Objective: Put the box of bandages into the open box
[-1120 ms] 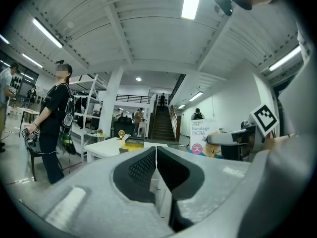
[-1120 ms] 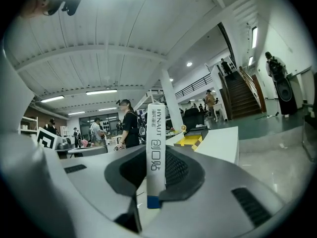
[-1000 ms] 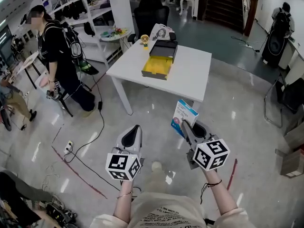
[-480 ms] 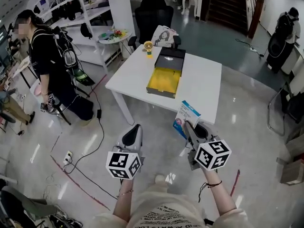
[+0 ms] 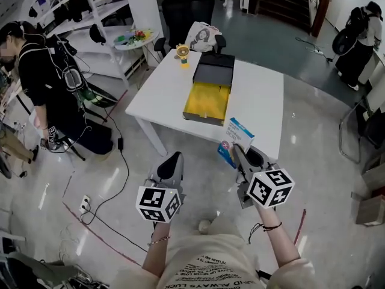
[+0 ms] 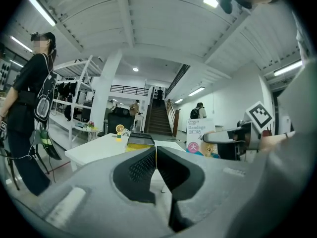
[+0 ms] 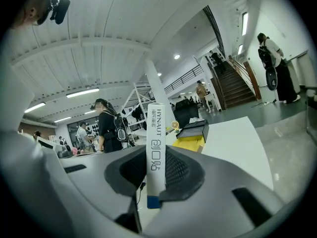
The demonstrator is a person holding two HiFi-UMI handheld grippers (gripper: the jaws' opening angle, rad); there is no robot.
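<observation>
Presently: box of bandages (image 7: 155, 155), upright, edge-on, pinched between jaws of right gripper (image 5: 239, 154).
Left gripper (image 5: 171, 163): jaws pressed together; open box (image 5: 207, 101) ahead on table (image 5: 258, 101).

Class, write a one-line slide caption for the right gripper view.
Right tongs clamp the upright bandage box, facing the open yellow box on the white table.

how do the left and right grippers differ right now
The right gripper is shut on the box of bandages, held upright; the left gripper has its jaws together on nothing. In the head view the right gripper's tip overlaps the near edge of the white table, while the left gripper's shows over floor. Both point toward the table.
</observation>
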